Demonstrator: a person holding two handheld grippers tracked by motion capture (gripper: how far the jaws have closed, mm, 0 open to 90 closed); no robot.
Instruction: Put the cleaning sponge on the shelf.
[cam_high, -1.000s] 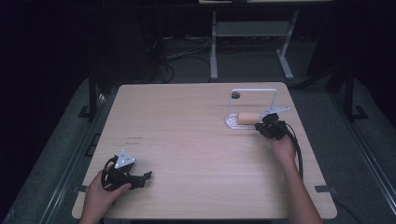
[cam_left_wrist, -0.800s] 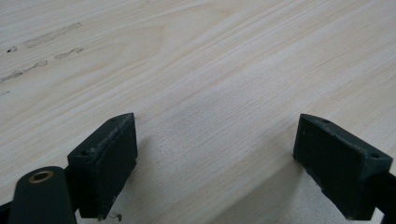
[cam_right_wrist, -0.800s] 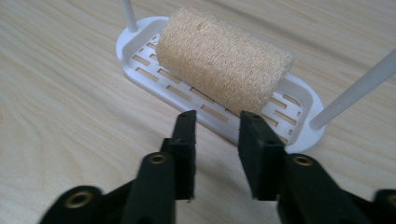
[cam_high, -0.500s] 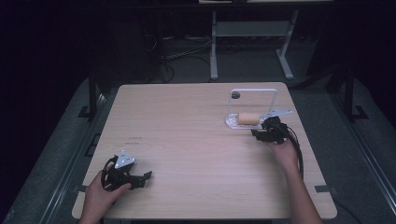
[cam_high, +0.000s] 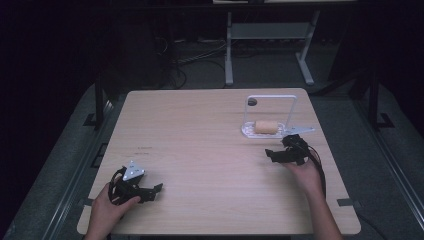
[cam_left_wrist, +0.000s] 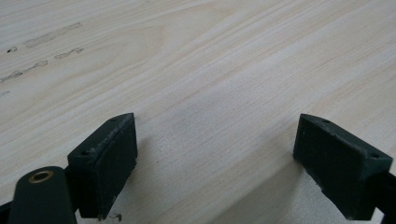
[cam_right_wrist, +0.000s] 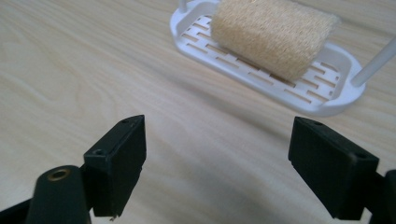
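**Loofah roll in its rack, both tongs empty**

Where the white slotted rack (cam_right_wrist: 299, 88) meets the right gripper view's top edge, its upright frame is cut off. On the rack lies the tan loofah roll (cam_right_wrist: 273, 35), near the table's (cam_high: 200, 130) far right side. Having just been opening, the right tongs (cam_right_wrist: 217, 163) stand wide, nothing between them. Low over bare wood, the left tongs (cam_left_wrist: 215, 163) gape equally, empty.

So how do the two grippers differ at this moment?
The left gripper sits at the table's near left corner, with bare wood ahead of it. The right gripper is beside the white tray that holds the sponge, and its fingers have just been opening, with nothing between them. Both are open and empty.
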